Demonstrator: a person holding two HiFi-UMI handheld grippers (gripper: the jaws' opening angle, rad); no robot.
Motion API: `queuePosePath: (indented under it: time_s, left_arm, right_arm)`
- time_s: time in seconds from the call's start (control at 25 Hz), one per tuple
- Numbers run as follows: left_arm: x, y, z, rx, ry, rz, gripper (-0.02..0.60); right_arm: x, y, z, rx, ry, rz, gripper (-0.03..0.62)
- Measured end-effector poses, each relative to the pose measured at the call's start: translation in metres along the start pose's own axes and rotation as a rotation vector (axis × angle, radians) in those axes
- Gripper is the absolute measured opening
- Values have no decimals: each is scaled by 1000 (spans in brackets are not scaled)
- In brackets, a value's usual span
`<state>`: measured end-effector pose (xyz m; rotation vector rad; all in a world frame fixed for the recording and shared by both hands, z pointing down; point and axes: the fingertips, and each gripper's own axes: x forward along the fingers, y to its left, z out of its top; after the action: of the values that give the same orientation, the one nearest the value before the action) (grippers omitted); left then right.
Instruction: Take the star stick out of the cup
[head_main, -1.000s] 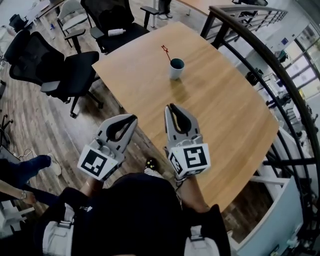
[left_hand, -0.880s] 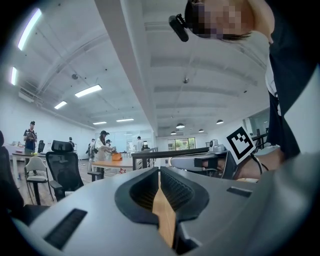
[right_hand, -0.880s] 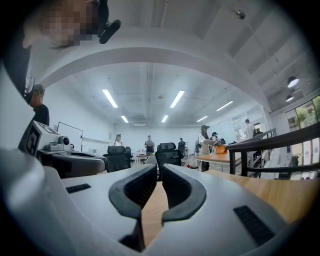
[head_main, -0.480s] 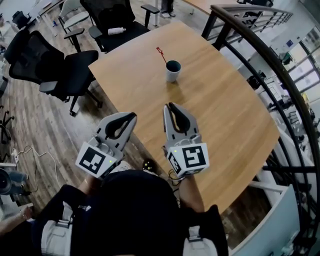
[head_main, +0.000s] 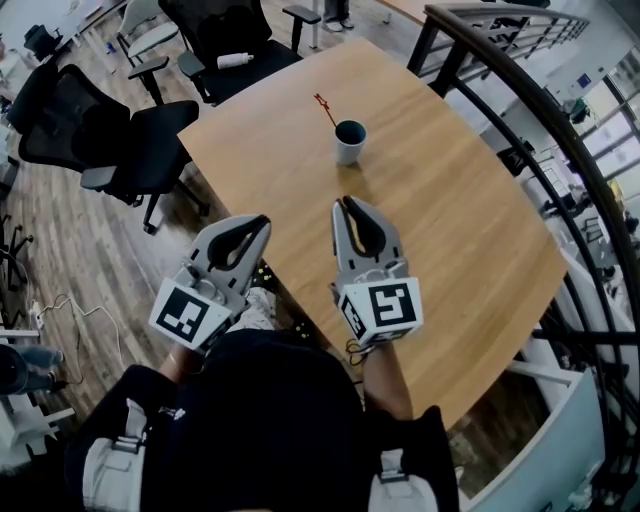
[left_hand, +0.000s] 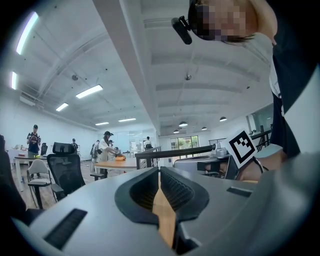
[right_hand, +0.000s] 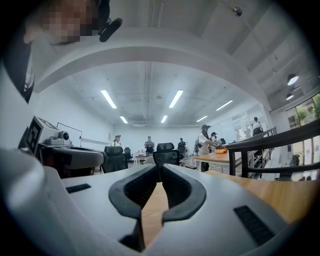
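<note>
star stick (head_main: 328, 109): lower end hidden in cup (head_main: 349, 146) | star: too small to tell

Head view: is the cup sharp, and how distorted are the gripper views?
Head view: cup and star stick small but sharp, evenly lit, railing bowed by the lens. Left gripper view and right gripper view: heavy fisheye, dark round vignette, bright ceiling strips; neither shows the cup.

left claw (head_main: 262, 220) and right claw (head_main: 345, 203) now slightly nearer the cup (head_main: 350, 141)

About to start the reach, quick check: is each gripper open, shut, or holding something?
Left gripper: shut, holding nothing.
Right gripper: shut, holding nothing.
</note>
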<state>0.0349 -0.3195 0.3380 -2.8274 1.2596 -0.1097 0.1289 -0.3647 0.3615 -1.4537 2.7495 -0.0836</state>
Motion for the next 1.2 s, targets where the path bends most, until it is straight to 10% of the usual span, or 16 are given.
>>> queuePosePath:
  time_s: [1.2]
  left_arm:
    - [98,72,-19,-58,10,-201,23]
  right_arm:
    - [140,-77,-46,-52,182,-170,25]
